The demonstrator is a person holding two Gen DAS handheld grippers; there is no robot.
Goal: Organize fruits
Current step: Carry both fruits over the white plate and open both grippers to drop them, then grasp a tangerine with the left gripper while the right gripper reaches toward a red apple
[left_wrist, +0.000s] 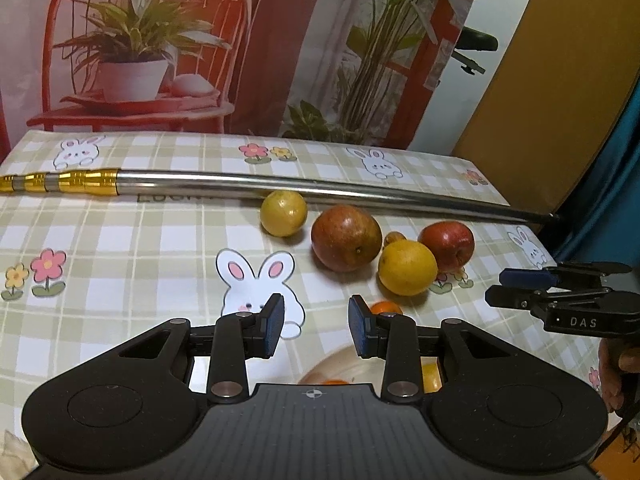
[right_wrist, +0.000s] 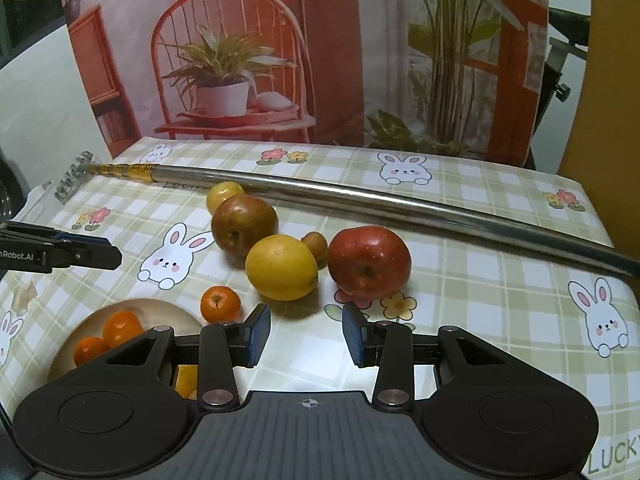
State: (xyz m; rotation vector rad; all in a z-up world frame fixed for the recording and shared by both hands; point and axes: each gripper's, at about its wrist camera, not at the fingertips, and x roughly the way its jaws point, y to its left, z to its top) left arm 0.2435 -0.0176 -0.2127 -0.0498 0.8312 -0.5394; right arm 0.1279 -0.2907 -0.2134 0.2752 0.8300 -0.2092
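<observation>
Fruit count from the right wrist view: two apples, one red apple (right_wrist: pixel 369 262) centre-right and one brownish apple (right_wrist: pixel 244 225) left of centre. Two yellow citrus: a large lemon (right_wrist: pixel 281 267) mid-frame between the apples, and a small yellow fruit (right_wrist: pixel 224 195) behind the brownish apple, up against the metal pole (right_wrist: pixel 360 196). One small brown fruit (right_wrist: pixel 315 245) sits between the lemon and the red apple; its kind cannot be told.

Small oranges: one loose orange (right_wrist: pixel 220 303) on the tablecloth (right_wrist: pixel 480 300) just right of the plate (right_wrist: pixel 86 330), and two oranges (right_wrist: pixel 107 336) on the plate at lower left. More yellow-orange shows under the gripper body, partly hidden, so the plate count is not certain.

One pole, silver with a gold section and a toothed head at upper left, runs across the table behind the fruit.

Writing: "LUCKY" on the cloth at lower right, cut off by the frame edge; a partial "LUCK" under the pole. The left gripper (right_wrist: pixel 100 250), at the left edge, reads "nRobot.AI". In the left wrist view the right gripper (left_wrist: pixel 520 286), at the right edge, reads "DAS".

Right gripper (right_wrist: pixel 306 334): fingers narrowly apart, nothing between them, over bare cloth in front of the lemon. Left gripper (left_wrist: pixel 316 330): same narrow gap, empty, above the plate edge with the loose orange (left_wrist: pixel 386 307) just behind its right finger.
</observation>
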